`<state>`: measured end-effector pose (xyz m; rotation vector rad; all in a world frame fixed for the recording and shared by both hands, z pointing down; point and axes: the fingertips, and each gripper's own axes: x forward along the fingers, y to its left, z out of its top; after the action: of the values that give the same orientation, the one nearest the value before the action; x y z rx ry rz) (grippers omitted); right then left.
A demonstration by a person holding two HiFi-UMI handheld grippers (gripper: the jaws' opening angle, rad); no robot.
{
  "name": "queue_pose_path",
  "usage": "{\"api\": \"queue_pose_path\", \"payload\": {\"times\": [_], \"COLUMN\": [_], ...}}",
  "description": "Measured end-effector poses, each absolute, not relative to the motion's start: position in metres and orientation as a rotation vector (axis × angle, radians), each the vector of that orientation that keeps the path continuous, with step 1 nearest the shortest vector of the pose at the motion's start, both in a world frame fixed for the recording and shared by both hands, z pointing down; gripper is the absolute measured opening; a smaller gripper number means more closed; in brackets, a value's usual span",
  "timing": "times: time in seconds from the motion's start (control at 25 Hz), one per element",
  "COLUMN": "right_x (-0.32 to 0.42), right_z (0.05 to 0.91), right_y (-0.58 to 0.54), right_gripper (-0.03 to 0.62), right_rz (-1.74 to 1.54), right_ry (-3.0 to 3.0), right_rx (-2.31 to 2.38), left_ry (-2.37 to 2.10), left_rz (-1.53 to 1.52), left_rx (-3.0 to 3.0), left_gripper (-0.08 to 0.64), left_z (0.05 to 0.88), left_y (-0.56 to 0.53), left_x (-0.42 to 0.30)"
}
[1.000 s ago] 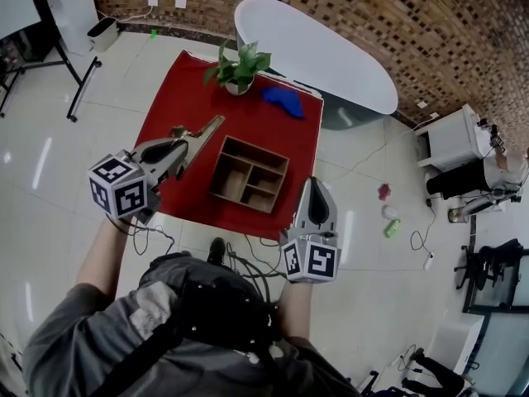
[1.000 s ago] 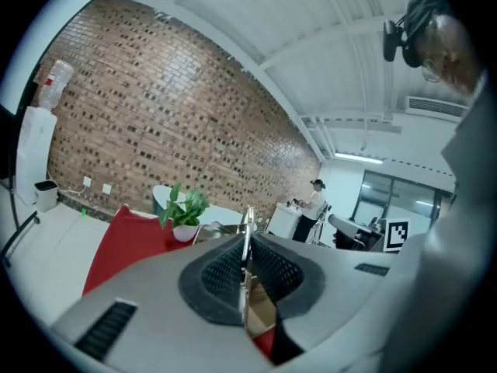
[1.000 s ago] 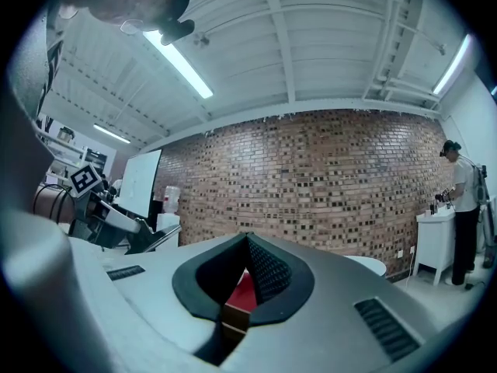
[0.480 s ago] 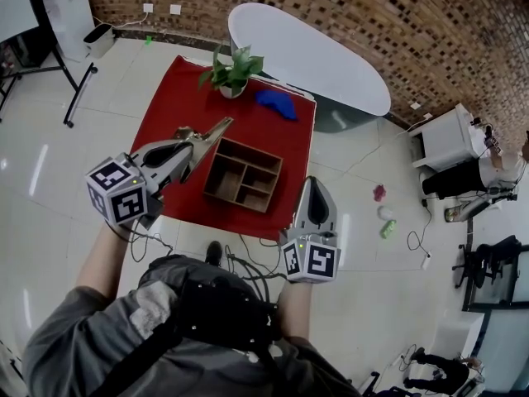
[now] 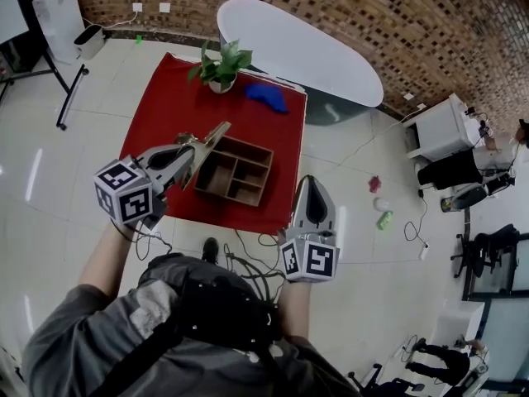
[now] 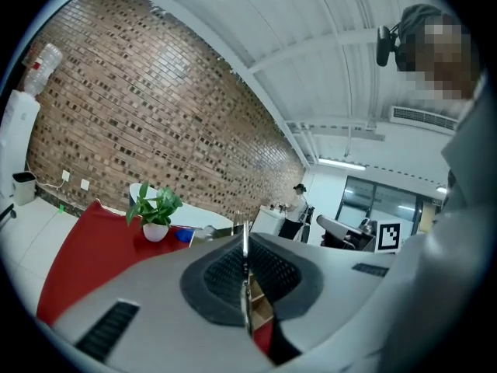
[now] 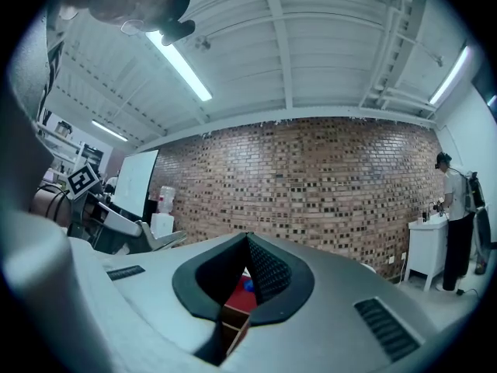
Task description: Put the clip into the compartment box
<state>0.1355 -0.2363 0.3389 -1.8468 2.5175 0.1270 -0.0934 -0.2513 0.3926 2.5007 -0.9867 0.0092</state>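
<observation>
Above the near-left edge of the compartment box, the left gripper is pinching the clip tightly, release not yet made, while the right gripper is hanging closed and empty.

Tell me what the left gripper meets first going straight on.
The left gripper, tongs closing on the clip: likely the compartment box's far-left rim, else over it toward the blue cloth; height unclear.

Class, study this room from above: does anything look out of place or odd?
Yes: three small loose items, a pink one, a white one and a green one, lie scattered on the tiled floor right of the red table. Nothing on the table looks spilled.
</observation>
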Motion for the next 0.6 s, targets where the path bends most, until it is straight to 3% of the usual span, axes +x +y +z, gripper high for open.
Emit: {"api": "queue_pose_path", "payload": {"times": [0.6], "right_x": [0.187], "right_z": [0.368], "right_y": [-0.262], "right_gripper": [0.02], "right_rz": [0.091], "right_ry": [2.506], "right_rx": [-1.908], "left_ry": [-0.998], "left_rz": [0.131], "left_rx": [2.556], "left_gripper": [0.023], "left_z": [0.495], "left_y": [-0.289], "left_x": [-0.013]}}
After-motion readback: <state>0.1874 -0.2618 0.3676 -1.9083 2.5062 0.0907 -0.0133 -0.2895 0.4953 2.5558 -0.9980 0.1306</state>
